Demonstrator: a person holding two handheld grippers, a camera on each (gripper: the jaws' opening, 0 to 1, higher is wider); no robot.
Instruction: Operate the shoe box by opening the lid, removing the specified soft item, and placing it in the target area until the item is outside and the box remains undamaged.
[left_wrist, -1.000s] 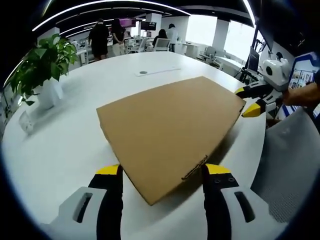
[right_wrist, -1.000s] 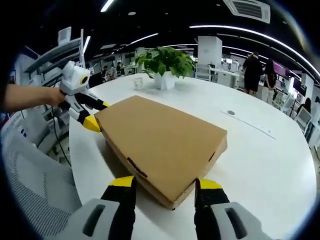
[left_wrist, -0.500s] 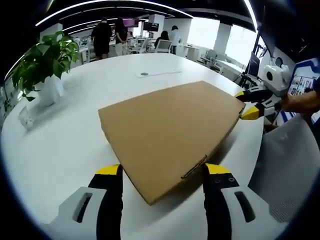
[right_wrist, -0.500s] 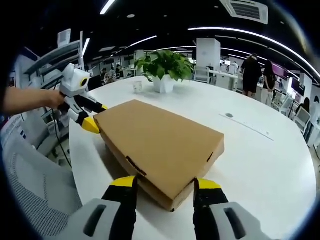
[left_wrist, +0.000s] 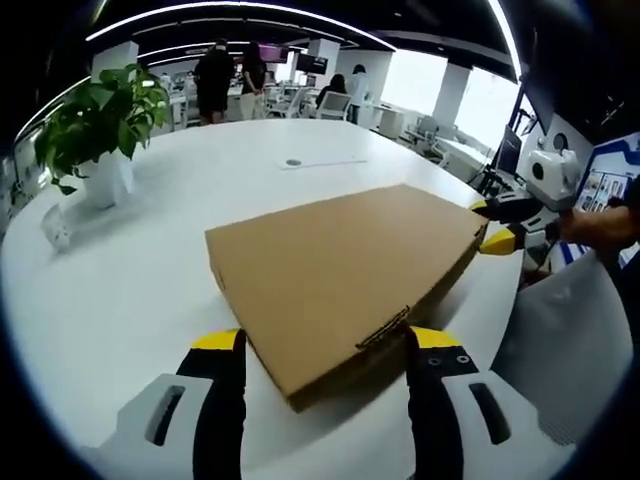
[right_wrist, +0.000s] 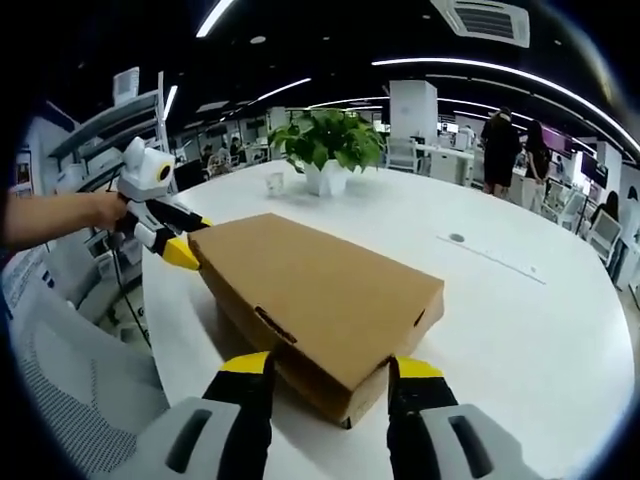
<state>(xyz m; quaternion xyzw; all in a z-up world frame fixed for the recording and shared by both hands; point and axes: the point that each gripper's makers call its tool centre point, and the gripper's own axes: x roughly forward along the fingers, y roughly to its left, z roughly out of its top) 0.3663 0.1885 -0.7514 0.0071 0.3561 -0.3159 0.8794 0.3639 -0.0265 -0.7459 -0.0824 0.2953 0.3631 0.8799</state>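
A flat brown cardboard shoe box (left_wrist: 340, 265) lies on the round white table (left_wrist: 130, 290) with its lid down. In the left gripper view my left gripper (left_wrist: 326, 345) is open, its yellow-tipped jaws standing either side of the box's near corner. At the far right corner my right gripper (left_wrist: 488, 224) is held by a hand, its jaws spread around the box edge. In the right gripper view the box (right_wrist: 320, 285) shows a tab slot in its side. My right gripper (right_wrist: 330, 368) is open around that corner, and my left gripper (right_wrist: 192, 238) straddles the opposite one. The box's contents are hidden.
A potted plant (left_wrist: 95, 130) in a white pot and a small white cup (left_wrist: 55, 228) stand at one side of the table. A grey mesh chair (right_wrist: 70, 380) sits by the table edge. People stand by desks in the background (left_wrist: 215, 80).
Both views have dropped lower toward the table, so the box's side walls show more. The box has stayed in place with its lid down, and both grippers remain open.
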